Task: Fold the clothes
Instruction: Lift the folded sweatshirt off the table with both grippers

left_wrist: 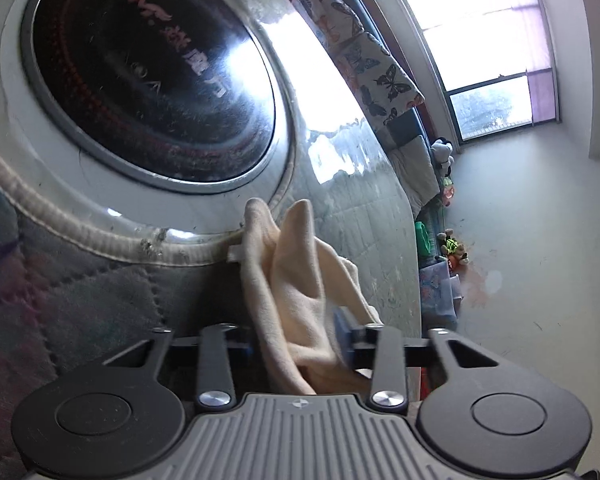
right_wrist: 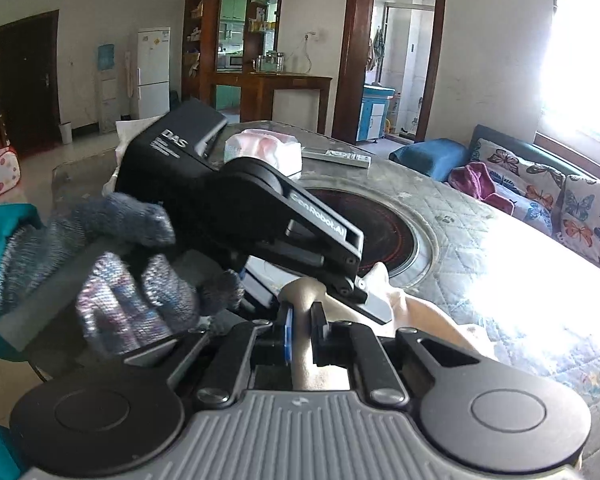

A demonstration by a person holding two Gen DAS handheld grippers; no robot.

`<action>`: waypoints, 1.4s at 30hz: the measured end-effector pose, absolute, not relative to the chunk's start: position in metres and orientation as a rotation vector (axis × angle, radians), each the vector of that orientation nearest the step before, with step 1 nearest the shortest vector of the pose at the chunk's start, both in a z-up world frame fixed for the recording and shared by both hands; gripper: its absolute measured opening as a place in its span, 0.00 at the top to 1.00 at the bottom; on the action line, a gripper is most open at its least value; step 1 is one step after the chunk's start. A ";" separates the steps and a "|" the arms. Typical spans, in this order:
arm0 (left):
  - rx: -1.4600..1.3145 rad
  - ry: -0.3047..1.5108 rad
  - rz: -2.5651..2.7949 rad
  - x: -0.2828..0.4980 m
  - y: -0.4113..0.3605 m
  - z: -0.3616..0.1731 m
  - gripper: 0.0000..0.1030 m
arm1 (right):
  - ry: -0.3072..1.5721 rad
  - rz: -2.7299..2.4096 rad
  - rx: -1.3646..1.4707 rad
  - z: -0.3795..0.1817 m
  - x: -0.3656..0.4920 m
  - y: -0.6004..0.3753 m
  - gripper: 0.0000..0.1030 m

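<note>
Right gripper (right_wrist: 302, 334) fingers clamped; left gripper (left_wrist: 300, 332) part-closed, gloved hand (right_wrist: 112, 280) gripping.

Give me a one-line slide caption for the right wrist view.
Right gripper pinches a cream cloth over the quilted table, left gripper alongside in a gloved hand.

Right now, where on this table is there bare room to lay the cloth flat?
Free: the quilted cover between the round burner and the sofa. Crowded: the far edge, with a white pack and remote, and the near side, where both grippers hold the cloth.
</note>
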State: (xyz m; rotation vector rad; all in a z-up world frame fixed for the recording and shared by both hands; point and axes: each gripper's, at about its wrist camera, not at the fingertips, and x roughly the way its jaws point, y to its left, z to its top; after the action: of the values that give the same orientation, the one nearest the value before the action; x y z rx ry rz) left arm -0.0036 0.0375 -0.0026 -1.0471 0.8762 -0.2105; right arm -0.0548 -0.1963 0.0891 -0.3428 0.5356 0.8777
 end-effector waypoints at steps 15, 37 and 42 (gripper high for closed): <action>-0.910 0.874 -0.204 -0.004 0.033 0.003 0.79 | 0.591 0.603 -0.184 0.082 -0.053 -0.265 0.62; -0.749 0.870 -0.187 0.013 0.010 0.016 0.79 | 0.717 0.280 0.281 0.036 0.004 -0.389 0.76; -0.680 0.852 -0.197 0.013 0.002 0.026 0.84 | 0.673 0.274 0.270 0.043 -0.006 -0.386 0.88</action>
State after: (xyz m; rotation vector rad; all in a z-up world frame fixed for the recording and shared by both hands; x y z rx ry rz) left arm 0.0131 0.0023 0.0255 -0.6797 0.8522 -0.1968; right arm -0.0059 -0.3858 0.0426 0.2701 0.6728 0.2744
